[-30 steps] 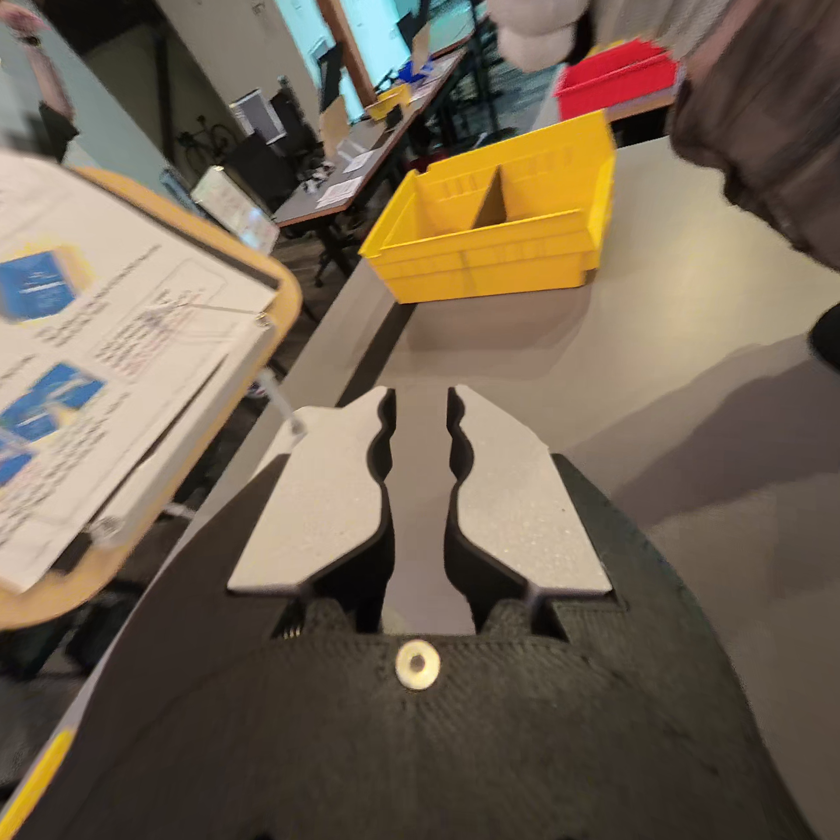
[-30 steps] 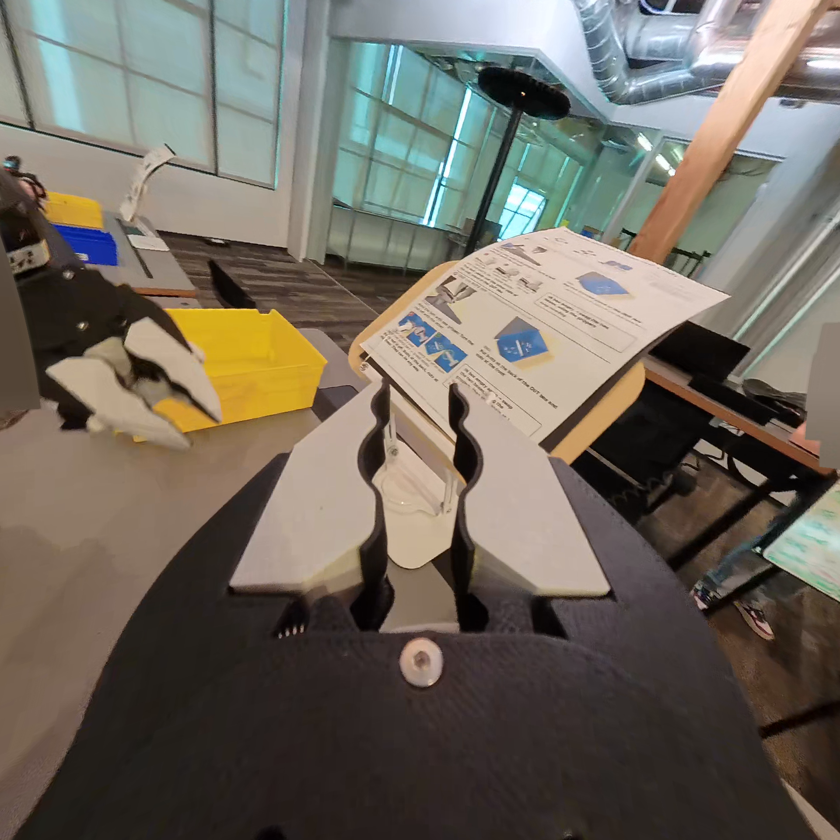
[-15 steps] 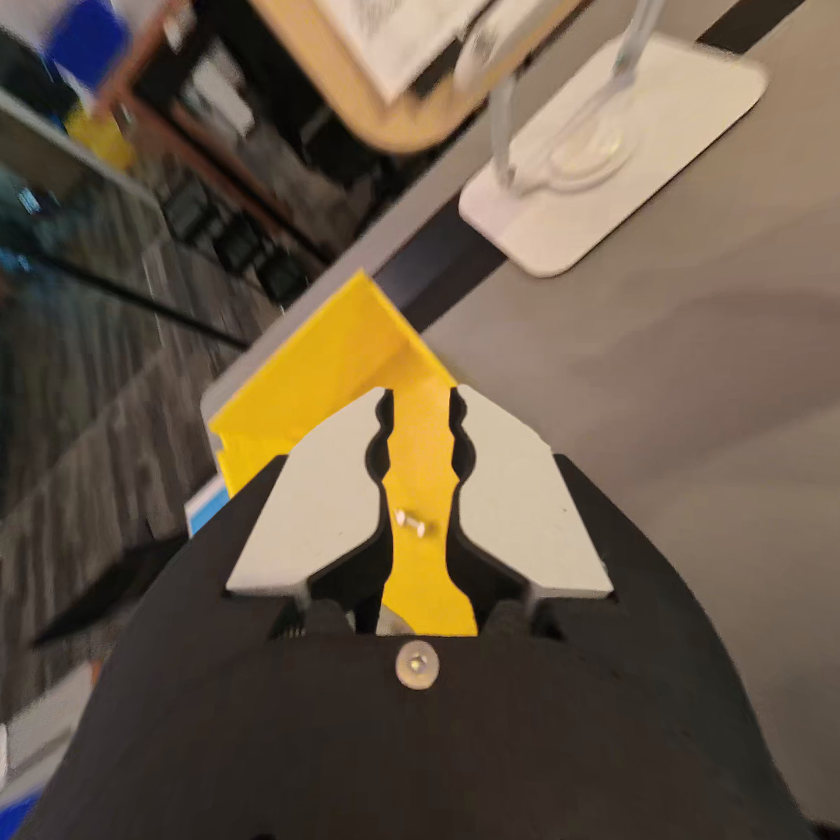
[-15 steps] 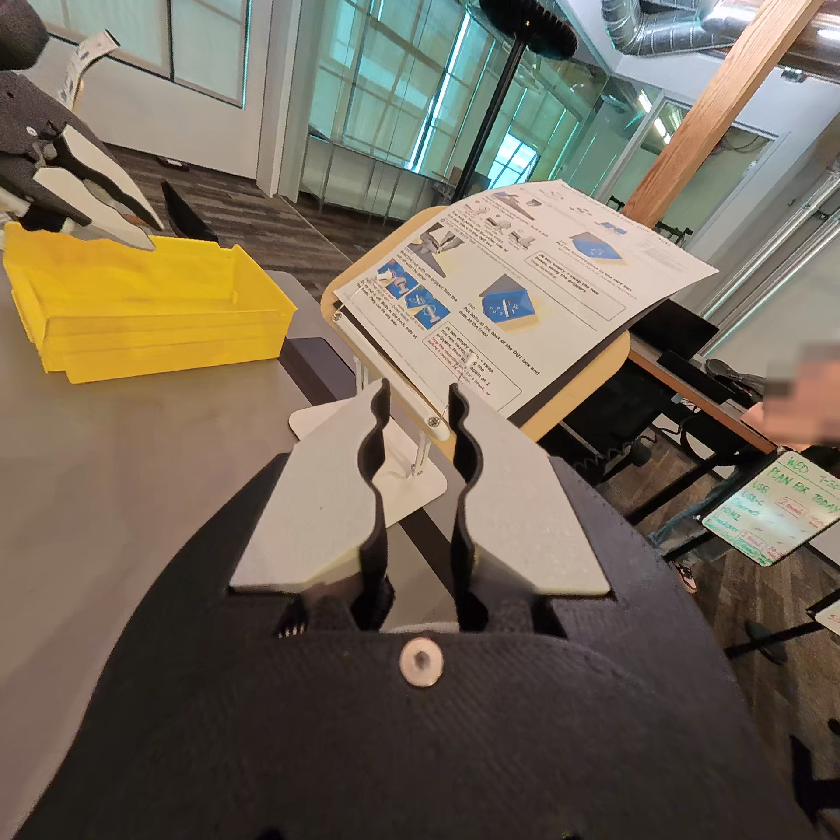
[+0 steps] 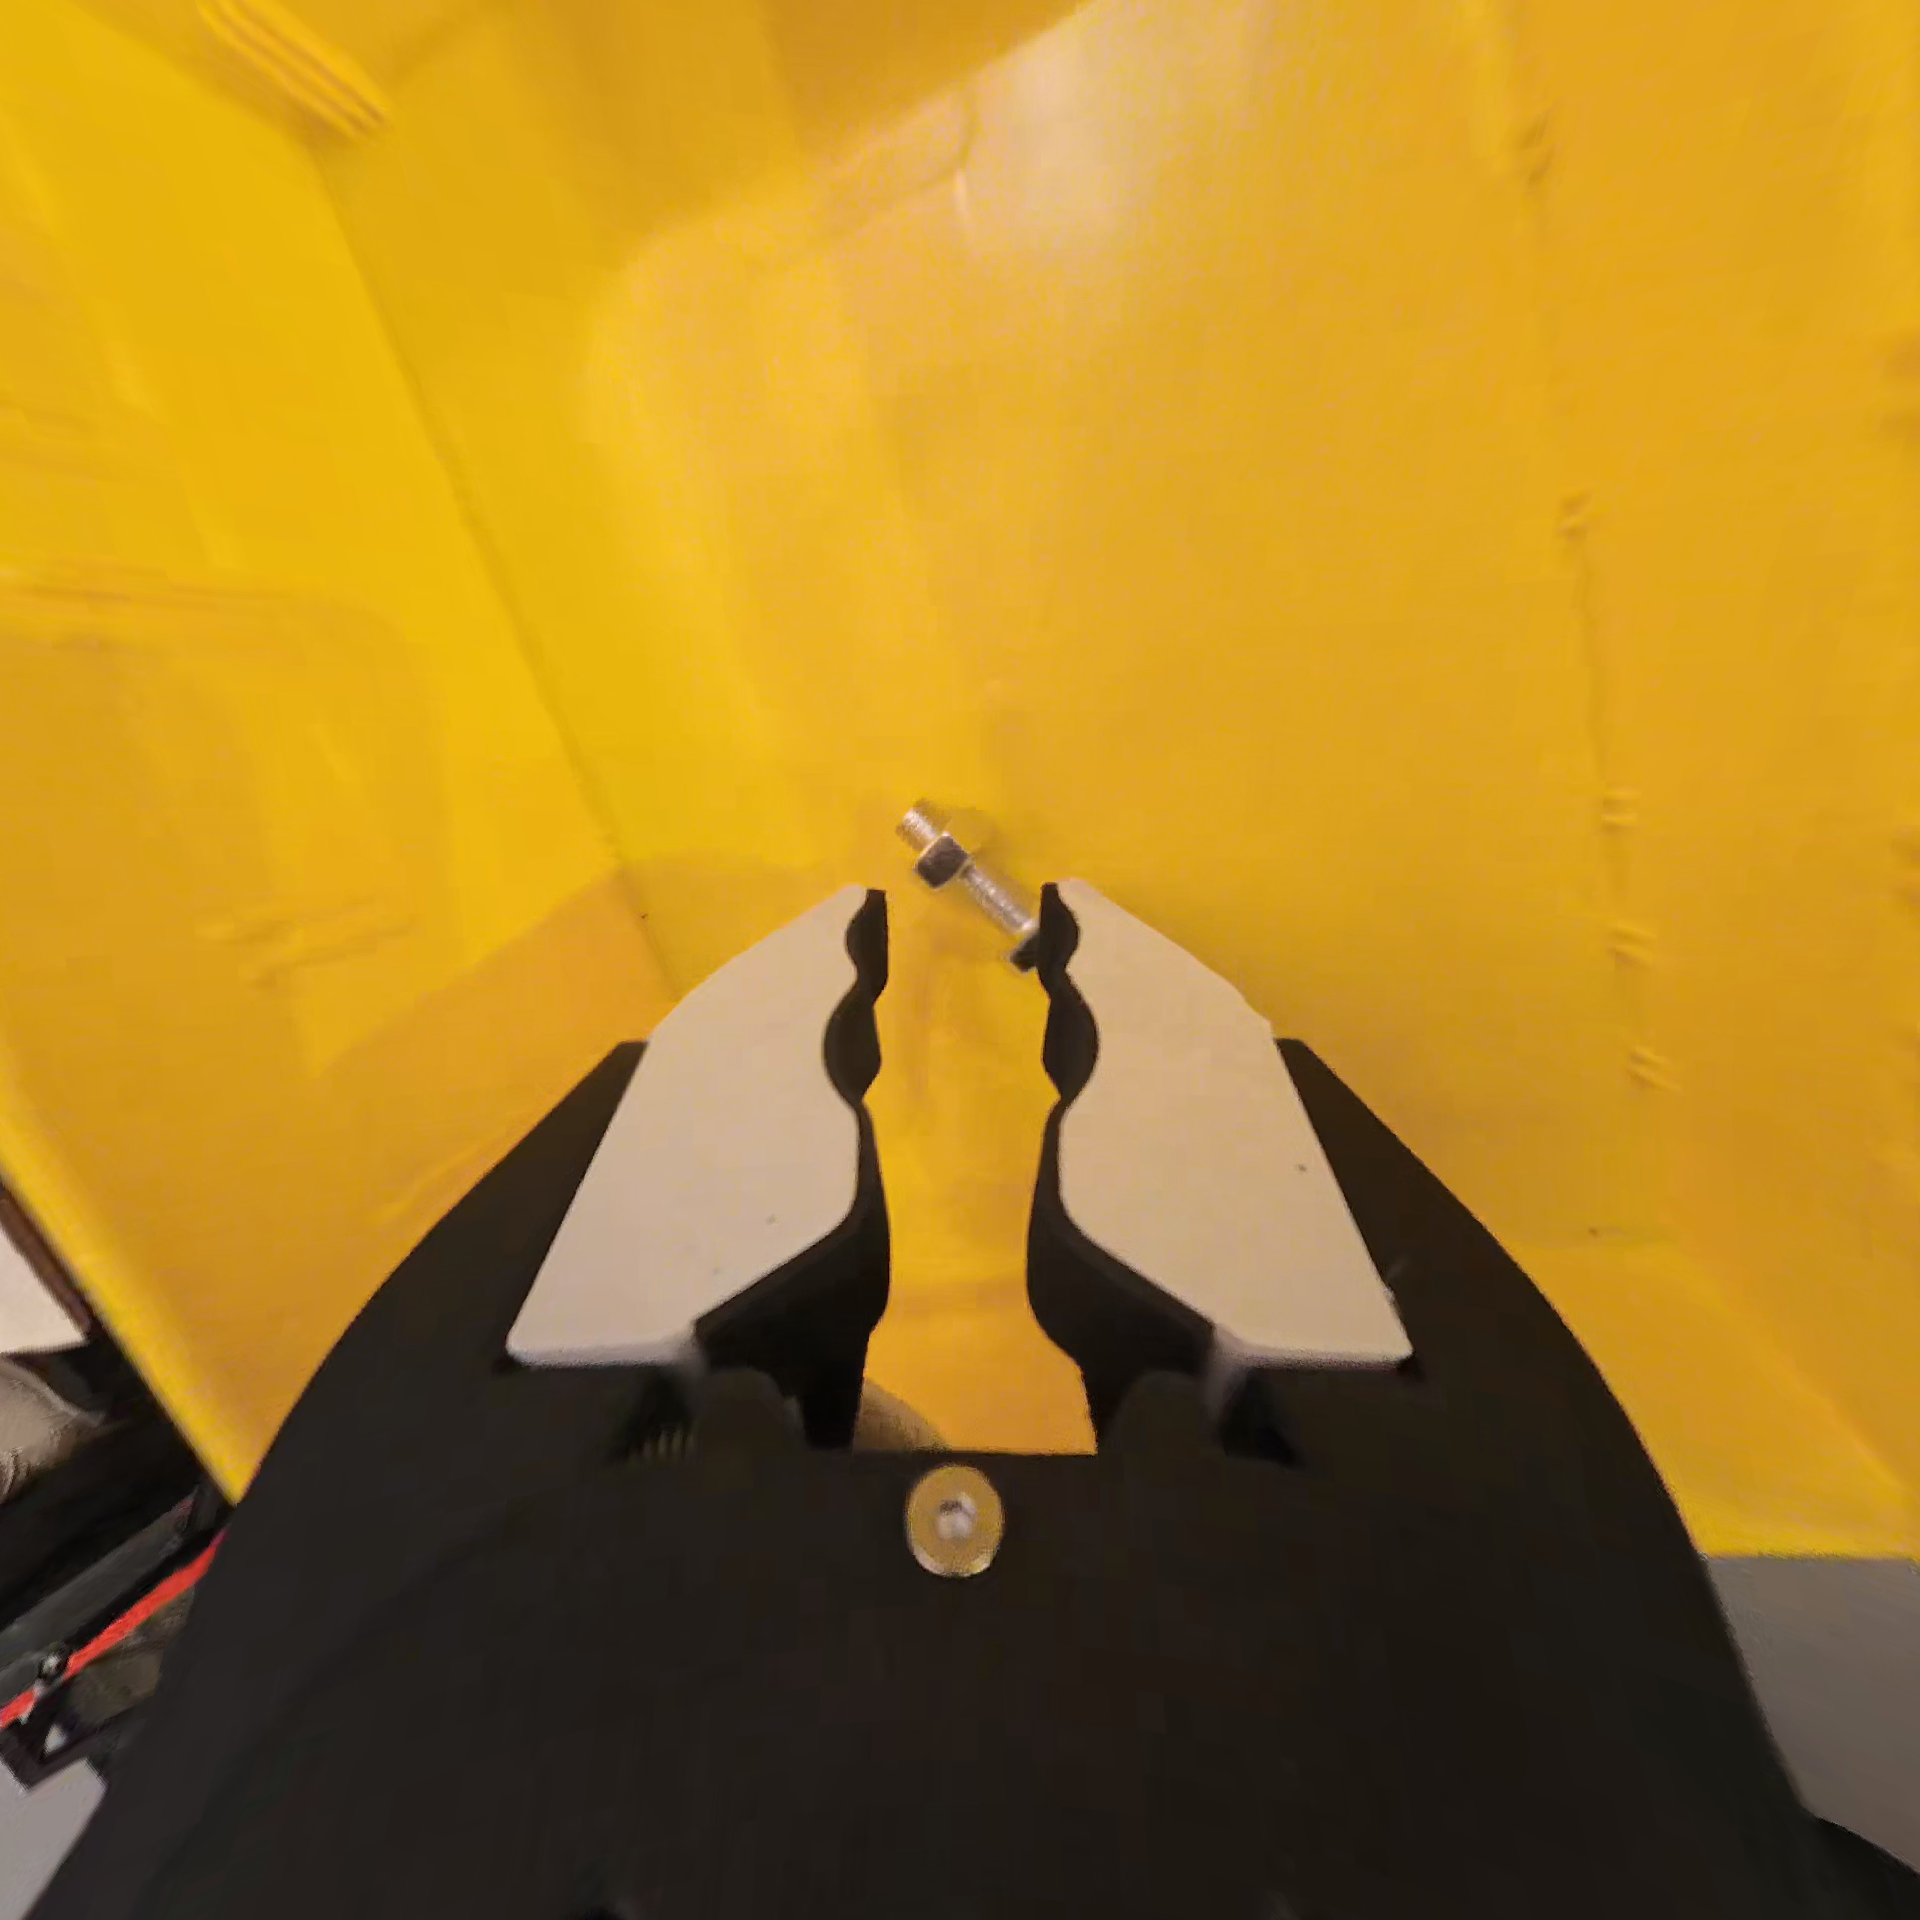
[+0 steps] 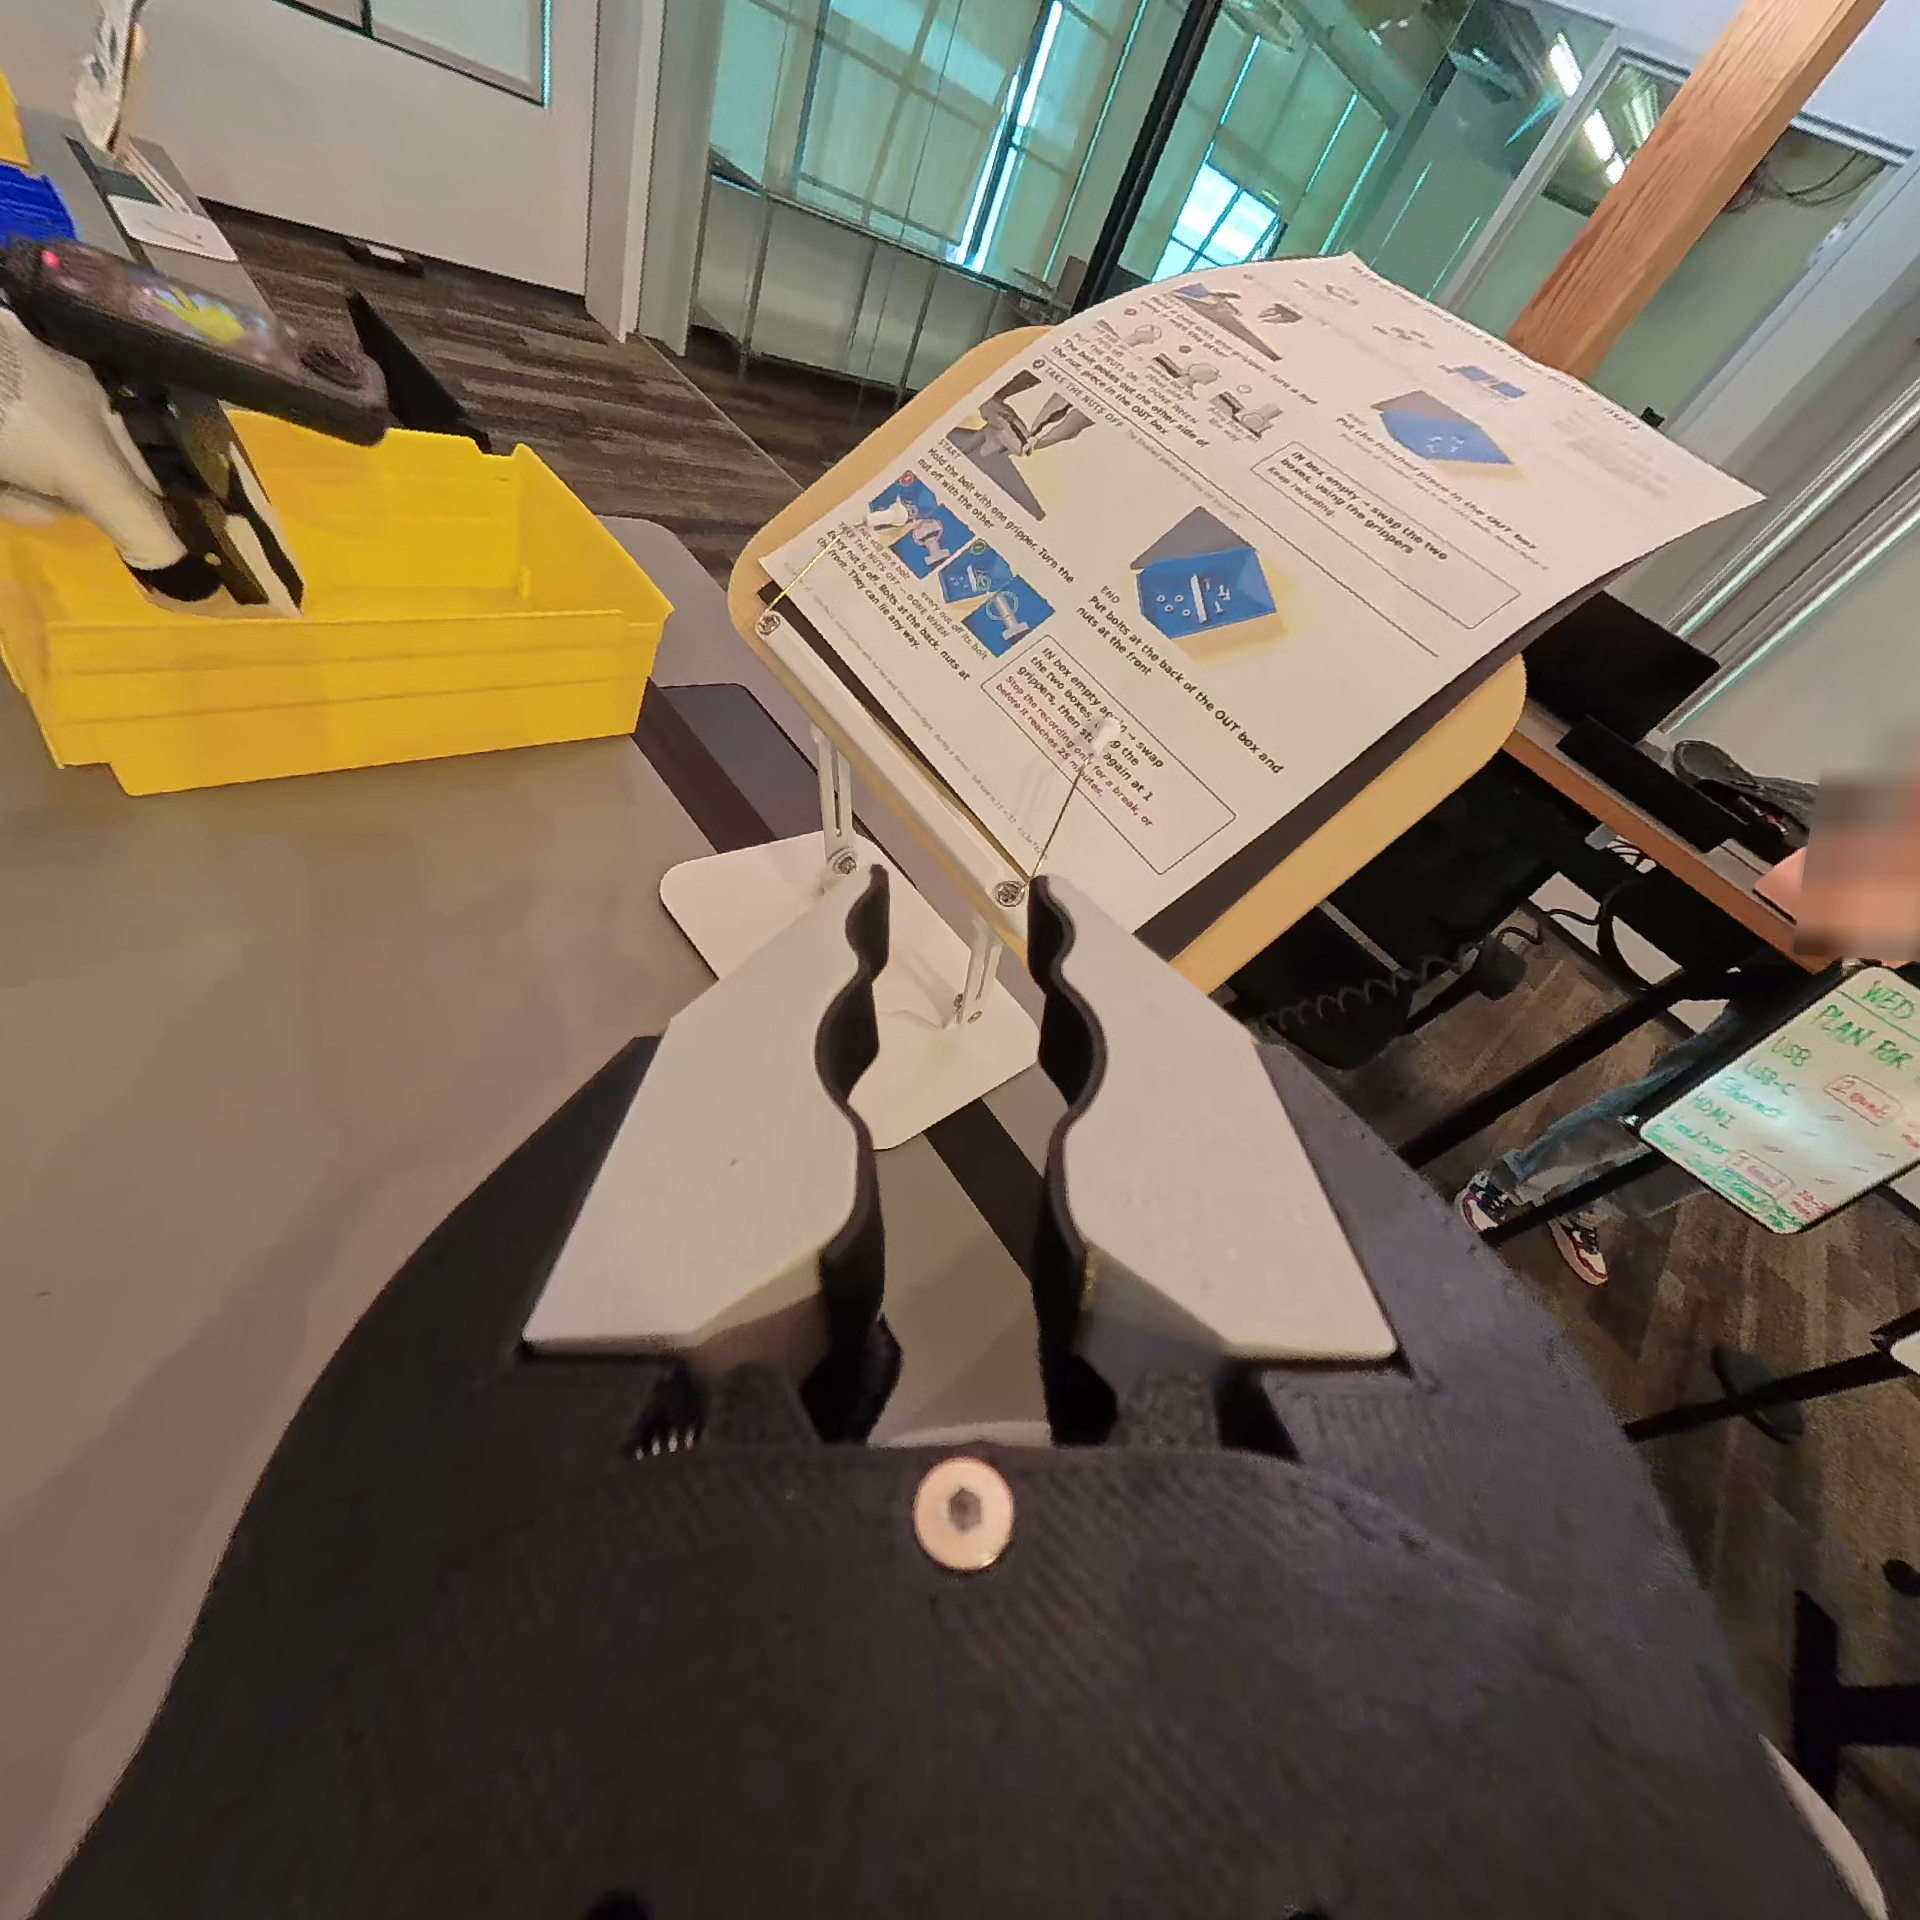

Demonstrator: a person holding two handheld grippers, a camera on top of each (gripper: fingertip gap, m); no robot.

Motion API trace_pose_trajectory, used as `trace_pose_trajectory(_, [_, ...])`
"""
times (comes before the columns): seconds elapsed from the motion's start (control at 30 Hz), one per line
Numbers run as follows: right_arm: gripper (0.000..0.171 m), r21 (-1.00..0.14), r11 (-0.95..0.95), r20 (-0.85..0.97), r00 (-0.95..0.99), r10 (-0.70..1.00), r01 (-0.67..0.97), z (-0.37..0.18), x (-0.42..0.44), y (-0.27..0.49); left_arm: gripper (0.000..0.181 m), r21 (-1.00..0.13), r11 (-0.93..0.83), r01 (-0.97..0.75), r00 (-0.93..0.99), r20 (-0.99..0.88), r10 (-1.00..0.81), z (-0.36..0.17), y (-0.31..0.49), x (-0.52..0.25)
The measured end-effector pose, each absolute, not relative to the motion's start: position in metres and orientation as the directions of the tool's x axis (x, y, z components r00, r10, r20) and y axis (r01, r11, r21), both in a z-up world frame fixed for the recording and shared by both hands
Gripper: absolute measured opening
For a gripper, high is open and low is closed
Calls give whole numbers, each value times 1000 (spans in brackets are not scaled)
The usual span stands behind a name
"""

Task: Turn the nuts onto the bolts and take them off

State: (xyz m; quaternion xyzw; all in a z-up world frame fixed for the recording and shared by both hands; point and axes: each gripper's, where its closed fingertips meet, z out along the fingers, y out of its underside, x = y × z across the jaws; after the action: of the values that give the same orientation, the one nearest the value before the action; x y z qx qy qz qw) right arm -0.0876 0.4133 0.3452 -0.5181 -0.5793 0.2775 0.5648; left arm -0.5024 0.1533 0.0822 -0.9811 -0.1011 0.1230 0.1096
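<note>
- Down inside the yellow bin (image 5: 1351, 520), the left gripper (image 5: 961, 904) has its two grey fingers (image 5: 727, 1143) spread apart, with nothing between them.
- A small silver bolt (image 5: 987, 891) lies on the bin's floor, slanted, just beyond the fingertips.
- A nut (image 5: 943, 860) sits on the bolt near its far end.
- The bolt's near end lies right at the tip of the right-hand finger; whether they touch cannot be told.
- Seen from the right wrist, the same bin (image 6: 436, 665) stands on a grey table (image 6: 312, 987), with a gloved hand (image 6: 62, 457) holding the left gripper (image 6: 239, 551) down into it.
- The right gripper (image 6: 956, 899) is held above the table, well apart from the bin, fingers apart and empty.
- A tilted wooden board with a printed sheet (image 6: 1247, 540) stands on a white stand (image 6: 852, 997), to the right of the bin and straight ahead of the right gripper.
- Beyond the table's edge, far from the bin, a small whiteboard (image 6: 1808, 1101) leans near another desk.
</note>
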Motion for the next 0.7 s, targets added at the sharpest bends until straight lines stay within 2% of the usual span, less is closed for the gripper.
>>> trace_pose_trajectory(0.07, [25, -909, 307, 361, 167, 917, 281, 345, -88, 412, 28, -208, -957, 201, 948, -204, 243, 69, 152, -506])
trace_pose_trajectory(0.1, [25, -910, 307, 360, 164, 919, 279, 345, -89, 411, 20, -222, -952, 213, 949, -184, 255, 66, 155, -506])
trace_pose_trajectory(0.17, [25, -911, 306, 358, 162, 920, 277, 345, -89, 411, 19, -240, -941, 239, 947, -159, 281, 66, 159, -507])
trace_pose_trajectory(0.27, [25, -910, 304, 357, 161, 920, 281, 343, -89, 412, 19, -226, -952, 206, 953, -175, 248, 66, 159, -507])
trace_pose_trajectory(0.4, [25, -912, 308, 357, 154, 921, 272, 344, -91, 409, 18, -273, -949, 156, 952, -215, 219, 69, 160, -507])
trace_pose_trajectory(0.5, [25, -915, 311, 351, 126, 928, 255, 345, -96, 401, 18, -438, -888, 139, 945, -209, 252, 91, 173, -505])
trace_pose_trajectory(0.6, [25, -922, 314, 339, 77, 938, 226, 346, -106, 387, 18, -635, -772, 35, 909, -300, 288, 147, 189, -501])
trace_pose_trajectory(0.7, [24, -937, 301, 306, 1, 952, 176, 347, -125, 363, 18, -753, -627, -200, 845, -456, 278, 218, 213, -468])
